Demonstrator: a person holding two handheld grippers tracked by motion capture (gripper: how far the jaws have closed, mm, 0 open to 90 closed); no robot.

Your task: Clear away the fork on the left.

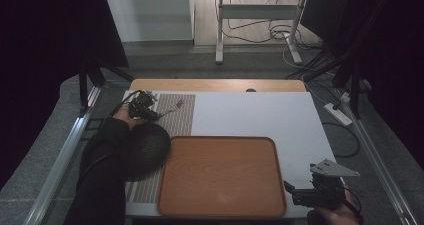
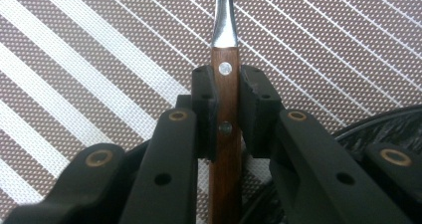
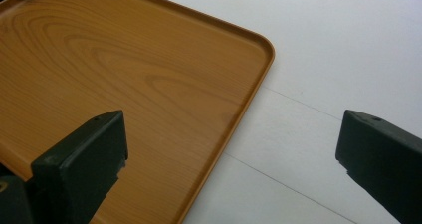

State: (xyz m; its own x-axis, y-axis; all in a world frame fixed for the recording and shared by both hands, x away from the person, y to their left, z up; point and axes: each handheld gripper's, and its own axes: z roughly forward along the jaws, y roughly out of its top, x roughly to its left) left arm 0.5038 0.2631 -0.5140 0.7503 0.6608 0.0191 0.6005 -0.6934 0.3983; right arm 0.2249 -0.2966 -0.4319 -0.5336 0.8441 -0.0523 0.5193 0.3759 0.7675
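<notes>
Clamping a wooden-handled utensil (image 2: 225,129) between its pads, the left gripper (image 2: 226,104) sits over the striped placemat (image 2: 99,59) beside a black bowl (image 1: 145,147). Right gripper (image 3: 234,149), jaws wide apart and empty, hovers at the wooden tray's (image 3: 149,84) corner.

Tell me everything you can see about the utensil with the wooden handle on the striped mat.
The utensil has a brown wooden handle with two metal rivets and a shiny metal neck. In the high view it ends in fork-like prongs, though they are small. It lies flat on the striped placemat, beside the dark bowl. The left gripper is shut on its handle, one black pad pressing each side.
</notes>
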